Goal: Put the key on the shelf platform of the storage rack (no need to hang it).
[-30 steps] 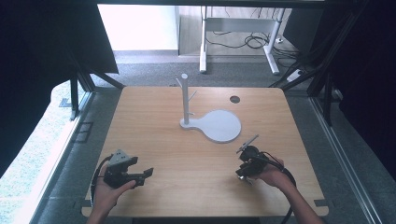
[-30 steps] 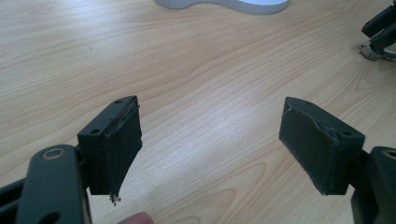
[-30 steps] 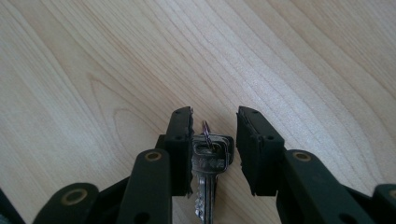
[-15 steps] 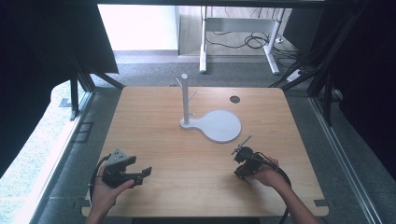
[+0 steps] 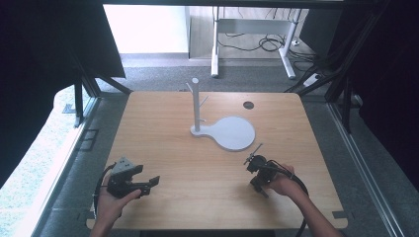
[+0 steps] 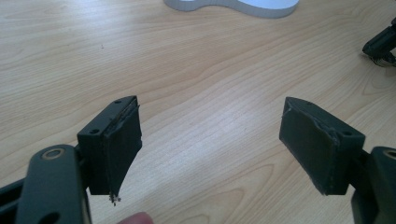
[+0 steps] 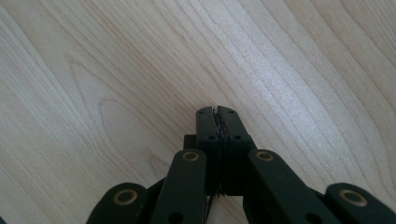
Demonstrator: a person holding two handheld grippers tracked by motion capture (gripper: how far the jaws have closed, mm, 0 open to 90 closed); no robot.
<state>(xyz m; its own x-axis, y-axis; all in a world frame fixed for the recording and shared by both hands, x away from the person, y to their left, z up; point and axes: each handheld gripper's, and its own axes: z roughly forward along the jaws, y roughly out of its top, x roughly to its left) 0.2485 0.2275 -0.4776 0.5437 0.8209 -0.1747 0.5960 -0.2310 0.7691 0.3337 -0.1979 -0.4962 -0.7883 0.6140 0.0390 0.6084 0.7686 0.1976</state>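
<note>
My left gripper point(image 5: 146, 177) rests near the front left of the wooden table point(image 5: 163, 128), held by a hand, its jaws pointing right. In the left gripper view it point(image 6: 210, 140) stands wide open, with bare wood between the black pads point(image 6: 119, 140). My right gripper point(image 5: 255, 169) sits at the front right in the other hand, tipped down toward the tabletop. Its jaws point(image 7: 217, 114) are pressed together with nothing between them, just above the wood. A white stand point(image 5: 196, 106) with an upright post, short pegs and a round flat base point(image 5: 234, 133) stands mid-table.
A small dark hole point(image 5: 248, 104) marks the table's far right. The stand's white base point(image 6: 243, 5) and the right gripper point(image 6: 380, 44) show at the edge of the left gripper view. Dark frame struts and floor cables lie beyond the table.
The right hand and its gripper have drifted slightly left and away from the front edge. The left gripper has stayed where it was.
</note>
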